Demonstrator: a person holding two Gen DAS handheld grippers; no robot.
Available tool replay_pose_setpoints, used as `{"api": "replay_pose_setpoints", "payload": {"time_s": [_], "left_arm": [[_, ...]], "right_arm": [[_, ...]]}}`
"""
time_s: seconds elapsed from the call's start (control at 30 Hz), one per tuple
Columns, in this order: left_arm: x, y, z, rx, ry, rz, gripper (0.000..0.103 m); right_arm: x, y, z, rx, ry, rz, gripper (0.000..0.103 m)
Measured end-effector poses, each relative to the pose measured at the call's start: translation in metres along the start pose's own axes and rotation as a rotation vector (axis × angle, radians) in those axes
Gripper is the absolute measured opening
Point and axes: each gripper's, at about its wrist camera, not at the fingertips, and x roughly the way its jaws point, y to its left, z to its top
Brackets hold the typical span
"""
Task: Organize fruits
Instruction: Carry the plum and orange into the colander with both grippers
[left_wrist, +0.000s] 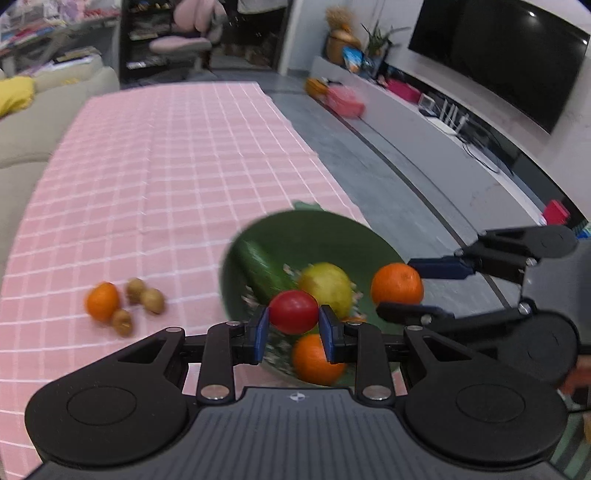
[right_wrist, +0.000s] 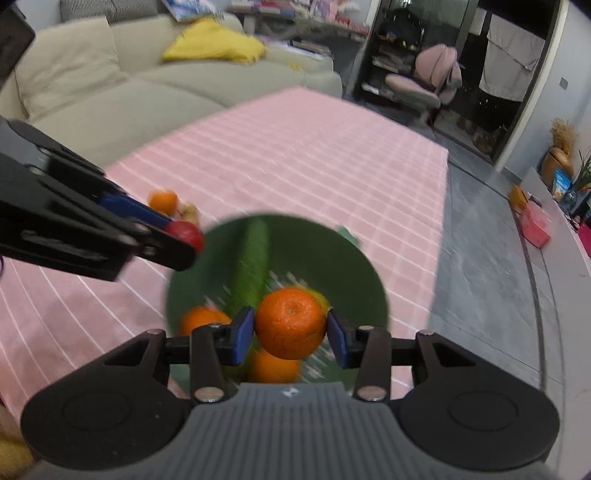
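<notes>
A desk (left_wrist: 166, 166) under pink checked cloth carries a green bowl (left_wrist: 325, 232) holding a cucumber (left_wrist: 258, 269), a yellow-green fruit (left_wrist: 327, 284) and an orange (left_wrist: 314, 360). Above the bowl, the right gripper (right_wrist: 291, 330) has its jaws clamped on a mandarin (right_wrist: 290, 323). The left gripper (left_wrist: 293, 326) has its jaws narrowly closed on a red tomato (left_wrist: 293, 310). Another orange (left_wrist: 102, 301) and three small brown fruits (left_wrist: 142, 301) lie on the cloth beside the bowl.

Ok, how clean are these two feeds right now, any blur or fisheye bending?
Left wrist view: held tomato sharp, green bowl and loose fruit motion-smeared, TV wall curved by fisheye. Right wrist view: held orange crisp, checked cloth streaked, left gripper blurred.
</notes>
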Motion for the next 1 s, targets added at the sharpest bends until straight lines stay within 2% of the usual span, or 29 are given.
{"api": "replay_pose_setpoints", "payload": {"time_s": [0.2, 0.47, 0.8, 1.0], "left_arm": [[0.027, -0.008, -0.001, -0.011, 0.059, -0.063, 0.032], [0.056, -0.022, 0.001, 0.074, 0.135, -0.071, 0.032], [0.074, -0.029, 0.003, 0.12, 0.175, -0.075, 0.032], [0.079, -0.03, 0.005, 0.107, 0.173, -0.089, 0.035]], "right_arm": [[0.016, -0.023, -0.011, -0.07, 0.092, 0.014, 0.04], [0.042, -0.028, -0.006, -0.173, 0.159, 0.096, 0.04], [0.063, -0.028, -0.008, -0.279, 0.207, 0.124, 0.041], [0.062, -0.032, -0.009, -0.261, 0.201, 0.133, 0.041]]}}
